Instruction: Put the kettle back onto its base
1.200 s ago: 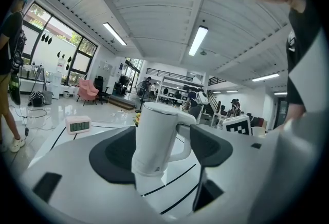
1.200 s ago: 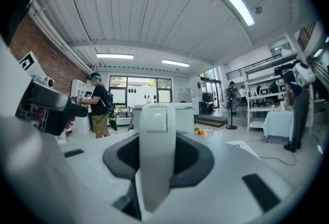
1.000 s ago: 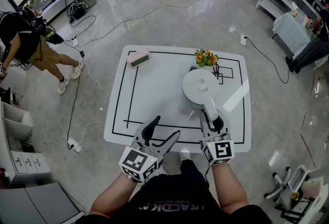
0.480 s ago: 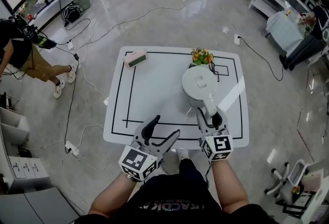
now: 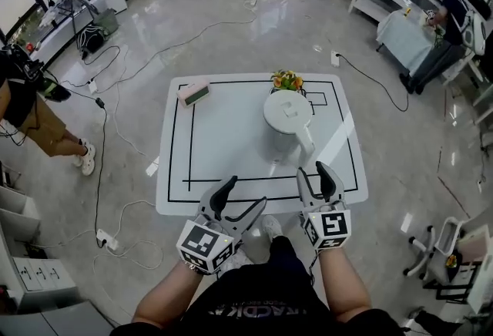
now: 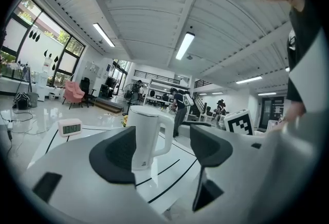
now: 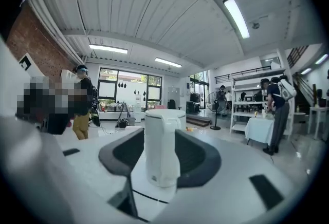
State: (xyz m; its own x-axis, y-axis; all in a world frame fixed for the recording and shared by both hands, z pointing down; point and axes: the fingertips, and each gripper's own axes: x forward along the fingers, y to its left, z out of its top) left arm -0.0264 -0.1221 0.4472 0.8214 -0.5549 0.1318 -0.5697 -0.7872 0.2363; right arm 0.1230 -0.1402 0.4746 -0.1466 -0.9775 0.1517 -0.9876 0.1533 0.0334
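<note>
1 right hand-held gripper [image 5: 313, 173], just widened, empty

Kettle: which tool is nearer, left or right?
Right. The right tool sits just short of the kettle handle, its jaws just opening, nothing between them. The left tool is farther off, by the table front edge.

My left forearm [image 5: 166, 297] and right forearm [image 5: 344, 288] reach up from the bottom edge. My left gripper [image 5: 245, 194], lower centre, holds its jaws apart, empty. My right gripper [image 5: 313, 171], just right of it, has just been opening its jaws, with nothing between them.
</note>
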